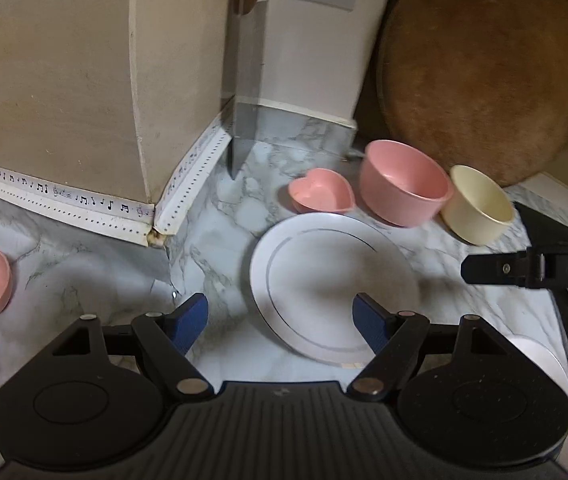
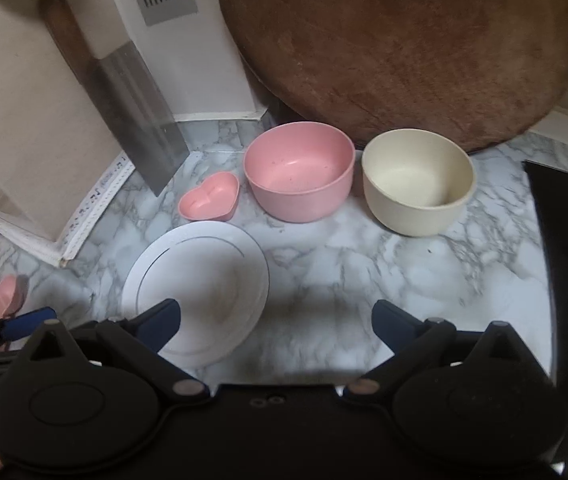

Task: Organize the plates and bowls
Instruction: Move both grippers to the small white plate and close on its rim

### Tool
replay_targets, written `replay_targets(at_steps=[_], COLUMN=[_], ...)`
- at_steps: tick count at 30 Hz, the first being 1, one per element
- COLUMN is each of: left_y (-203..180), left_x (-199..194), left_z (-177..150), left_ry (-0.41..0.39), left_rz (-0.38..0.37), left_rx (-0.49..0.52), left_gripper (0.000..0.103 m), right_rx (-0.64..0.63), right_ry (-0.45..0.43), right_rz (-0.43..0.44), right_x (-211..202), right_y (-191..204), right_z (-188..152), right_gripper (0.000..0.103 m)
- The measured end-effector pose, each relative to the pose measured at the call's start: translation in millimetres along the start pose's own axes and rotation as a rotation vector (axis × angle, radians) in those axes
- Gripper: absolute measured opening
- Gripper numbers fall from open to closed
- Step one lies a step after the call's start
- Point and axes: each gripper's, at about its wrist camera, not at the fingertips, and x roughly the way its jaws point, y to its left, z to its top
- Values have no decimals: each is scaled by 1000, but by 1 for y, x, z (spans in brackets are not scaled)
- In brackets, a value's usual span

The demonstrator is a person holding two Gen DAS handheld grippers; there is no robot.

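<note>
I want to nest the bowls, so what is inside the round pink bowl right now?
Nothing shows inside the round pink bowl: the right wrist view shows its bare speckled floor and far wall. The near inner wall is hidden by its own rim. The cream round bowl beside it also looks empty.

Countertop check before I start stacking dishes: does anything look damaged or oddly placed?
Yes. The music-note trim strip is chipped at the wall corner, and a cleaver stands blade-down against the wall, close to the heart-shaped dish.
</note>
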Motion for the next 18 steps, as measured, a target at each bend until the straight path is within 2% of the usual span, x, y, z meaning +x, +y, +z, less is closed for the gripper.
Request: replay_targets(at_steps=[9,16,18], left_y=[4,8,8], left_x=[42,58,60], left_z=[11,14,14], left_ry=[55,84,84], left_rz=[39,22,22], left_rx=[-17,-56,-59], left_gripper=[79,79,70], right_rx=[-62,-62,-73], right_ry=[61,97,106], right_rz=[-5,22,28], right_x=[50,73,77], right_y=[4,2,3], right_z=[18,28,29], right_gripper=[96,78,74])
